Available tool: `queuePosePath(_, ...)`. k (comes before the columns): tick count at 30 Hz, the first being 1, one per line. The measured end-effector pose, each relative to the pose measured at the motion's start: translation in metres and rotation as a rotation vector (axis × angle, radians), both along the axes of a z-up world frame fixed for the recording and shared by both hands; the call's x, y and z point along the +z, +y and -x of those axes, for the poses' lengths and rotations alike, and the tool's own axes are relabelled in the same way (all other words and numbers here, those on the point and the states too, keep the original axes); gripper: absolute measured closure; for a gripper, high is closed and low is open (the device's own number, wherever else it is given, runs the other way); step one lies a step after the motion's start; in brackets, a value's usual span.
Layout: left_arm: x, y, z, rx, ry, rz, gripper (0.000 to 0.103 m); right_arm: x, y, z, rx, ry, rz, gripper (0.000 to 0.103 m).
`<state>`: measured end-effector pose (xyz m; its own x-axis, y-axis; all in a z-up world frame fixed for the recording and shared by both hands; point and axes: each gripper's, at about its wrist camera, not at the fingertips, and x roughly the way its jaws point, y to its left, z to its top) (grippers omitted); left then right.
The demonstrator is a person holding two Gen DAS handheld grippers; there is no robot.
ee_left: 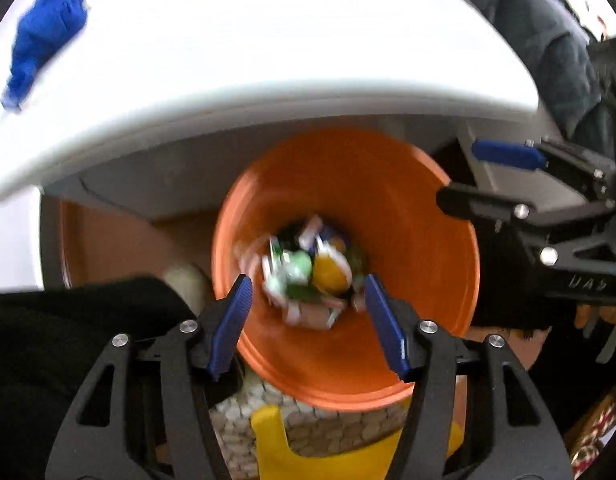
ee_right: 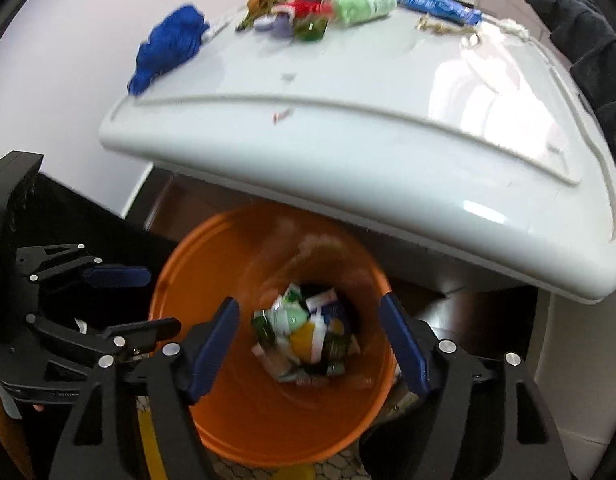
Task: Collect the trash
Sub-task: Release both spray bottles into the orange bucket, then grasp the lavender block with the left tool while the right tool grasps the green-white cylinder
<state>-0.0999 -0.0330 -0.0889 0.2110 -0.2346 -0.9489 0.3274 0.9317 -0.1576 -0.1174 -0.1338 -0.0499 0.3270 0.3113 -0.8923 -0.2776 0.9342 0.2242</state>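
Crumpled wrappers and packets (ee_right: 308,332), white, green and yellow, lie heaped at the bottom of the orange bin (ee_right: 236,412), which stands on the floor tucked partly under the white table edge (ee_right: 347,184). Both the left gripper (ee_left: 308,292) and right gripper (ee_right: 309,316) hang over the bin's mouth, jaws spread, holding nothing.

Raised lettering on black plastic body of right hand-held gripper (ee_left: 453,178), seen upside down in left wrist view, blurred; looks like "UAS" or similar, not certain

Small pale print on black body of left hand-held gripper (ee_right: 156,300) at lower left of right wrist view, too small to read

Print on crumpled wrappers (ee_right: 308,336) inside orange plastic bucket (ee_right: 268,420), blurred, unreadable

Blue packet (ee_right: 441,6) on white surface (ee_right: 387,120), white markings, unreadable
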Motion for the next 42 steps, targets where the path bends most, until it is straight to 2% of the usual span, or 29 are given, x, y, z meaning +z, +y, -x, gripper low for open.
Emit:
queuePosePath(5, 0.044, 0.004, -0.045, 0.026, -0.172, -0.009, 0.042, 0.044, -0.002, -0.027, 0.008, -0.111, -0.006, 0.027)
queuePosePath(7, 0.059, 0.006, -0.077, 0.057, -0.222, -0.004, 0.042, 0.07, -0.008, -0.042, 0.001, -0.172, 0.001, 0.025)
queuePosePath(8, 0.067, 0.008, -0.098, 0.087, -0.261, -0.008, 0.042, 0.081, -0.009, -0.05, -0.002, -0.197, 0.005, 0.021)
queuePosePath(10, 0.074, 0.015, -0.131, 0.139, -0.296, -0.005, 0.041, 0.106, -0.017, -0.07, -0.02, -0.266, -0.001, 0.02)
queuePosePath(12, 0.074, 0.02, -0.173, 0.206, -0.289, 0.006, 0.041, 0.12, -0.021, -0.095, -0.056, -0.316, -0.007, 0.018)
queuePosePath(15, 0.064, 0.025, -0.22, 0.29, -0.236, 0.017, 0.041, 0.117, -0.039, -0.11, -0.132, -0.352, -0.077, 0.018)
queuePosePath(17, 0.053, 0.028, -0.237, 0.334, -0.194, 0.034, 0.041, 0.103, -0.047, -0.112, -0.166, -0.324, -0.112, 0.018)
queuePosePath(20, 0.041, 0.022, -0.254, 0.355, -0.167, 0.036, 0.041, 0.082, -0.05, -0.122, -0.188, -0.231, -0.166, 0.019)
queuePosePath(23, 0.028, 0.016, -0.272, 0.392, -0.152, 0.009, 0.041, 0.082, -0.043, -0.119, -0.171, -0.253, -0.117, 0.019)
queuePosePath(25, 0.023, 0.017, -0.277, 0.422, -0.144, 0.011, 0.041, 0.087, -0.037, -0.115, -0.149, -0.291, -0.07, 0.019)
queuePosePath(27, 0.023, 0.019, -0.279, 0.453, -0.189, -0.006, 0.042, 0.09, -0.032, -0.112, -0.12, -0.308, -0.056, 0.019)
queuePosePath(28, 0.023, 0.019, -0.278, 0.458, -0.199, -0.006, 0.046, 0.09, -0.031, -0.111, -0.114, -0.308, -0.056, 0.019)
queuePosePath(29, 0.022, 0.02, -0.277, 0.457, -0.198, -0.006, 0.052, 0.089, -0.03, -0.111, -0.109, -0.302, -0.058, 0.019)
queuePosePath(32, 0.024, 0.017, -0.271, 0.413, -0.2, -0.044, 0.054, 0.088, -0.032, -0.111, -0.112, -0.295, -0.068, 0.018)
queuePosePath(36, 0.022, 0.018, -0.259, 0.358, -0.223, -0.096, 0.082, 0.094, -0.034, -0.109, -0.116, -0.315, -0.08, 0.019)
queuePosePath(38, 0.026, 0.024, -0.25, 0.354, -0.207, -0.063, 0.082, 0.097, -0.033, -0.107, -0.113, -0.329, -0.08, 0.019)
queuePosePath(42, 0.042, 0.029, -0.223, 0.309, -0.237, -0.05, 0.082, 0.098, -0.03, -0.107, -0.103, -0.333, -0.086, 0.018)
